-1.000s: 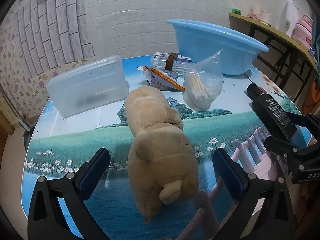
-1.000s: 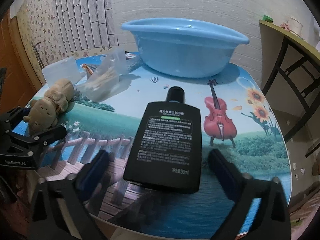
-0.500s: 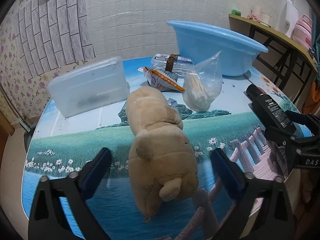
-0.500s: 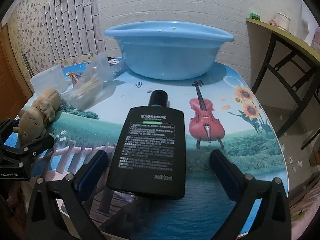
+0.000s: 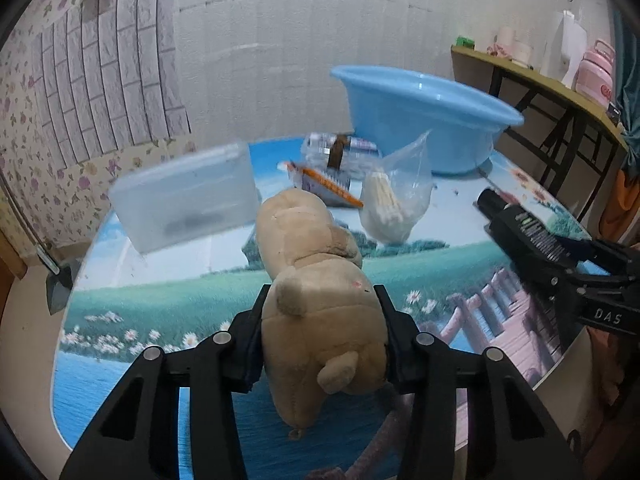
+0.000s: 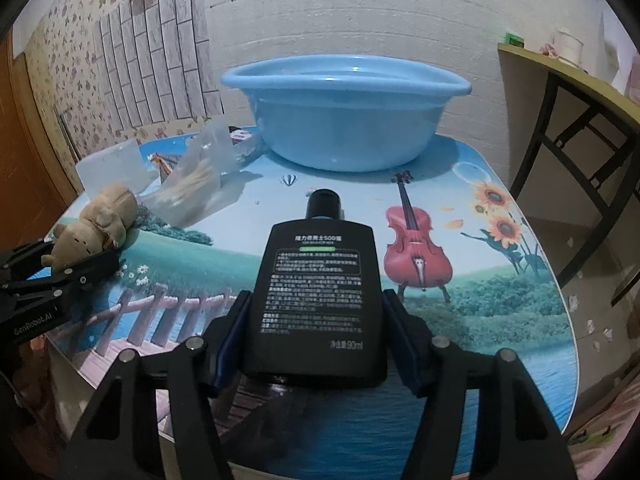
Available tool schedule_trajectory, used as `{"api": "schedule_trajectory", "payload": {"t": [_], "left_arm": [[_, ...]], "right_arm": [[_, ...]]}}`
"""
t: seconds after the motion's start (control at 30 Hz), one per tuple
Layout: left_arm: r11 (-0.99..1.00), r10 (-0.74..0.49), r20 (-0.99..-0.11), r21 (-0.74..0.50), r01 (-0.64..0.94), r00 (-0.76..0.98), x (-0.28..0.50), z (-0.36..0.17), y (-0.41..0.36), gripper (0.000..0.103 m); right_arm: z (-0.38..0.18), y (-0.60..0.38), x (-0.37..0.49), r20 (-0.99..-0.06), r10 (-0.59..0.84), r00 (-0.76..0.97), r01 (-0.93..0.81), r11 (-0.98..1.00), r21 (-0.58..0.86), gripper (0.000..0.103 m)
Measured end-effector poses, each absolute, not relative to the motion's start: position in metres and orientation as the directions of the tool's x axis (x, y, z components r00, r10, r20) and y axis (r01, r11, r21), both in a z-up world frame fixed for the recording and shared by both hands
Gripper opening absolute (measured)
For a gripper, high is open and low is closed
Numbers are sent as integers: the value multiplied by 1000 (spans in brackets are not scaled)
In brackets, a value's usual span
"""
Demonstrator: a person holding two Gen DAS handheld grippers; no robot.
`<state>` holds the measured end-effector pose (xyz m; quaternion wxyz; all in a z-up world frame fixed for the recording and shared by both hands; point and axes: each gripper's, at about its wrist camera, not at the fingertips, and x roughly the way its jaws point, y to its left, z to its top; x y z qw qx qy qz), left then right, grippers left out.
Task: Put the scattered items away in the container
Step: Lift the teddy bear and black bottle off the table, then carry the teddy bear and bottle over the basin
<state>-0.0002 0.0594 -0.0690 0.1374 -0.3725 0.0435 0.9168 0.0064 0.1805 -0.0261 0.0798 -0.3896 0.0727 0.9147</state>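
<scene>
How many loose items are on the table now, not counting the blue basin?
6: plush toy in the left gripper, black bottle in the right gripper, clear box, snack packet, swab bag, wrapped pack. More may hide behind these.

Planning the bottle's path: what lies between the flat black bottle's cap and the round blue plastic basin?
Only bare printed tabletop separates black bottle from blue basin, per the right wrist view.

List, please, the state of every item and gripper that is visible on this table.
left gripper: closing, pads against plush toy
right gripper: closing, pads beside black bottle
black bottle: lying flat, cap on
blue basin: upright
clear box: lid on
</scene>
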Motion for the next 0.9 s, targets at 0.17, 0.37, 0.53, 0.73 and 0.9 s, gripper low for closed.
{"api": "schedule_trajectory", "payload": {"t": [0.17, 0.37, 0.53, 0.73, 0.9], "left_arm": [[-959, 223, -676, -23, -283, -702, 3, -52, 59, 46], [-954, 251, -642, -38, -297, -725, 6, -26, 59, 46], [-947, 274, -605, -35, -319, -748, 5, -2, 66, 46], [-930, 317, -557, -24, -367, -768, -1, 28, 84, 46], [-916, 345, -541, -16, -400, -767, -17, 41, 107, 46]], "right_arm": [[-18, 180, 11, -703, 74, -707, -192, -977, 91, 62], [7, 179, 20, -642, 63, -764, -168, -980, 103, 62], [30, 180, 22, -594, 61, -802, -154, -982, 106, 62], [61, 181, 26, -523, 54, -850, -126, -987, 102, 62], [79, 186, 18, -485, 50, -873, -112, -989, 100, 62]]}}
